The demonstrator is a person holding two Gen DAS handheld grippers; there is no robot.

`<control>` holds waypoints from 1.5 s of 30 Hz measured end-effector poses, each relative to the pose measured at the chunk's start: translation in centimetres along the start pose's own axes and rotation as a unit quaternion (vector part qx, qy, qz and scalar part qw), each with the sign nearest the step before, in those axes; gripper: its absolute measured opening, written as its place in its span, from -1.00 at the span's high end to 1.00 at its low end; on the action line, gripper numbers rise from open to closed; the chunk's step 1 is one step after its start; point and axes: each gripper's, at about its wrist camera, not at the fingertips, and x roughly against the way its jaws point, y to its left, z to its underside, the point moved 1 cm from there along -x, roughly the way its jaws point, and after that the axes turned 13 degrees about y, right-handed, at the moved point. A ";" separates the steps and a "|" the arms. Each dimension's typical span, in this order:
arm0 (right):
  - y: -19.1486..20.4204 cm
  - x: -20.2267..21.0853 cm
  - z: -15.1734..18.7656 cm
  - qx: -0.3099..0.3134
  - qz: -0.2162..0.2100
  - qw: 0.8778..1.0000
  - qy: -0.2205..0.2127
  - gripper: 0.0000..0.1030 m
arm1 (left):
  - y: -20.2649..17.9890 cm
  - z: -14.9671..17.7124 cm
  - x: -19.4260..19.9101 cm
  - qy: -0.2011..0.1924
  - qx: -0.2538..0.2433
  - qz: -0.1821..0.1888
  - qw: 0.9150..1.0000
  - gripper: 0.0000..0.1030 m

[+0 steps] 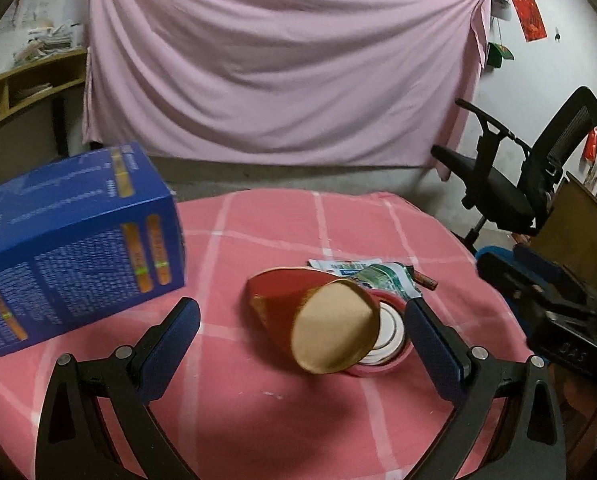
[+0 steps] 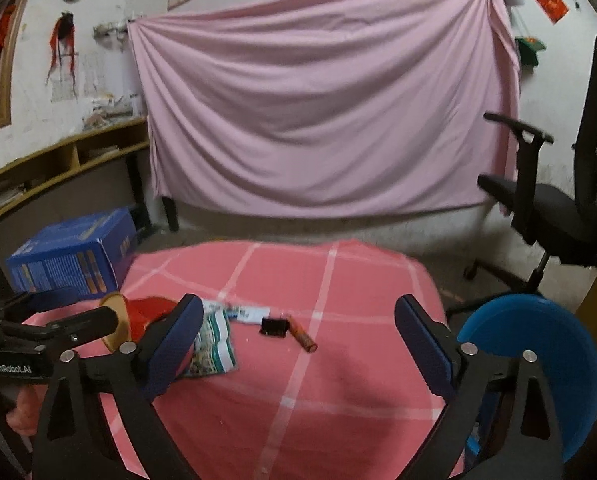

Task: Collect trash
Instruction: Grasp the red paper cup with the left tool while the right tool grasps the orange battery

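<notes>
We see our left gripper (image 1: 302, 344) low in the frame, its blue-padded fingers (image 1: 174, 340) spread wide over the pink checked table (image 1: 258, 232). Between them, toward the right finger, a red paper cup (image 1: 318, 316) lies on its side, its mouth facing us, resting against a roll of red tape (image 1: 386, 344). Just behind sit crumpled wrappers (image 1: 370, 274) and a small battery (image 1: 424, 281). A blue box (image 1: 78, 240) fills the left side. A black chair (image 1: 530, 168) stands at the right.

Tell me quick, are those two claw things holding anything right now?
Left gripper: open, holding nothing; the red paper cup lies between its fingers.
Right gripper: open, holding nothing, above the pink cloth.
</notes>
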 end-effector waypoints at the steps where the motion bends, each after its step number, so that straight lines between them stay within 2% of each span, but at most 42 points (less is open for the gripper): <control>1: -0.3 -0.5 -0.1 -0.005 -0.002 1.000 0.013 -0.74 | -0.1 -0.2 -0.1 0.003 0.000 0.003 1.000 -0.84; 3: -0.7 -1.2 -0.1 -0.013 -0.004 0.999 0.033 -0.66 | -0.2 -0.6 -0.5 0.010 0.003 0.002 1.000 -0.75; 7: -1.6 -2.3 0.0 -0.031 -0.014 0.997 0.068 -0.58 | -0.2 -1.1 -1.6 0.040 0.005 -0.004 0.999 -0.34; 11: -1.9 -4.2 -0.2 -0.035 -0.022 0.993 0.114 -0.42 | 0.2 -1.1 -1.8 0.044 0.013 0.003 0.999 -0.33; 13: -1.9 -5.6 -0.3 -0.034 -0.033 0.988 0.147 -0.28 | 0.2 -1.2 -2.0 0.045 0.017 0.008 0.999 -0.33; 15: -1.9 -6.3 -0.4 -0.029 -0.036 0.986 0.161 -0.05 | 0.7 -1.2 -2.0 0.045 0.023 0.016 0.999 -0.33; 22: -1.7 -8.4 -0.4 0.004 -0.040 0.977 0.212 0.06 | 1.9 -1.0 -1.3 0.046 0.045 0.040 0.997 -0.32; 25: -1.8 -8.8 -0.6 0.020 -0.038 0.975 0.217 0.10 | 2.5 -0.8 -1.0 0.049 0.054 0.049 0.996 -0.31; 28: -1.8 -9.0 -0.6 0.022 -0.043 0.974 0.219 0.23 | 3.4 -0.5 -0.7 0.053 0.070 0.059 0.994 -0.31; 32: -1.6 -8.7 -0.4 0.035 -0.057 0.973 0.220 0.71 | 4.3 -0.3 -0.2 0.055 0.089 0.066 0.992 -0.29; 33: -1.6 -8.6 -0.3 0.038 -0.058 0.973 0.220 0.77 | 4.4 -0.2 -0.1 0.055 0.091 0.066 0.992 -0.29; 35: -1.4 -8.3 -0.1 0.041 -0.055 0.973 0.219 0.84 | 4.6 0.1 0.3 0.056 0.093 0.066 0.992 -0.28; 45: -1.4 -5.5 1.3 0.053 -0.060 0.976 0.202 0.85 | 3.9 1.2 1.6 0.059 0.089 0.071 0.992 -0.21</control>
